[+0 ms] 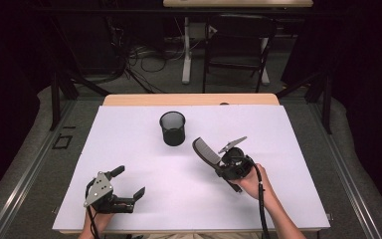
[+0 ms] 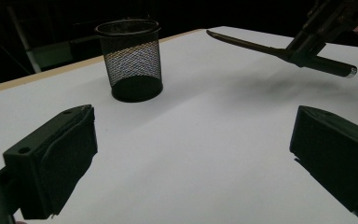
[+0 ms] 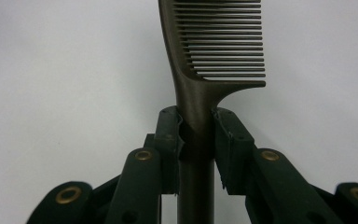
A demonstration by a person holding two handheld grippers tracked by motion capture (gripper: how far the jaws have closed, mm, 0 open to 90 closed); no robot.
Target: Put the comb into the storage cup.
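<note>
Right claw grips a comb near the mesh cup; left claw gapes, clear white tabletop between.

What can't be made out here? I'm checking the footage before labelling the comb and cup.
- Comb: tooth end cut off by the top edge of the right gripper view; its handle runs out at the bottom edge behind the fingers.
- Mesh cup: inside too dark in the high view; rim hides it in the left gripper view.
- Left gripper: hand cut by the bottom edge, high view.
</note>
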